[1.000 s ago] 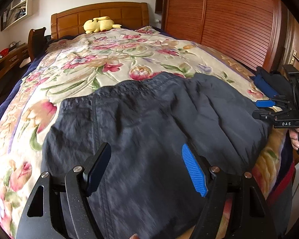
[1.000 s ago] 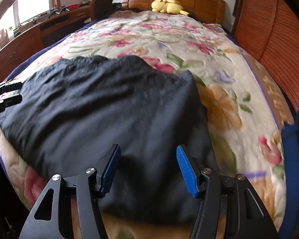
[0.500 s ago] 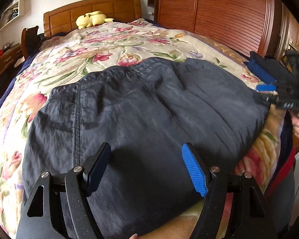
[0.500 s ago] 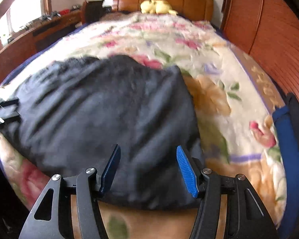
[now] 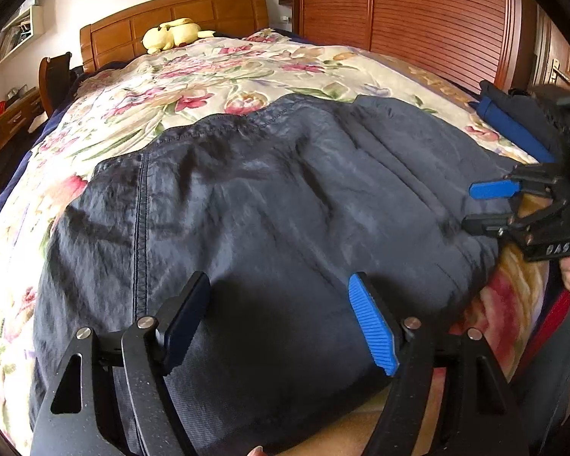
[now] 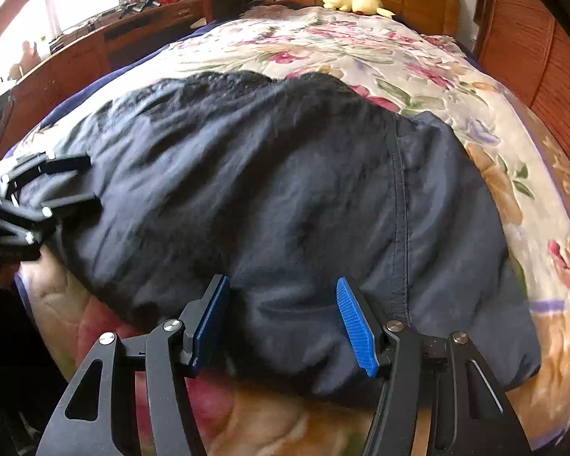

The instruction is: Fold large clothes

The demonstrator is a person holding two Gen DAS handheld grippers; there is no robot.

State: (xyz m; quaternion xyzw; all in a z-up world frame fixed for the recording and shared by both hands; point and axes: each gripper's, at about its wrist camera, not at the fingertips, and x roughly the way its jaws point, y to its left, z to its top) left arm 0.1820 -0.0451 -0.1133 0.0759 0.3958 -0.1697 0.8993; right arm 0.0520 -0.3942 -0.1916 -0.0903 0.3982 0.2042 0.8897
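A large dark navy garment (image 5: 285, 197) lies spread across the floral bedspread (image 5: 228, 76), a stitched seam running down its left part. My left gripper (image 5: 281, 319) hangs open just above the garment's near edge, with only flat cloth under its blue pads. In the right wrist view the same garment (image 6: 266, 190) fills the middle, and my right gripper (image 6: 283, 323) stands open over its near hem, beside a seam. The right gripper (image 5: 509, 205) also shows at the garment's right end, and the left gripper (image 6: 53, 186) at its left end.
A yellow plush toy (image 5: 174, 34) lies by the wooden headboard (image 5: 178, 15). A slatted wooden wardrobe (image 5: 418, 19) runs along the bed's right side. A desk and chair (image 6: 133, 26) stand on the left. A blue-and-dark cloth (image 5: 513, 129) lies at the bed's right edge.
Both grippers have come down closer to the garment. The right gripper has slid left along the near hem toward the left one. Jaws stay as wide as before.
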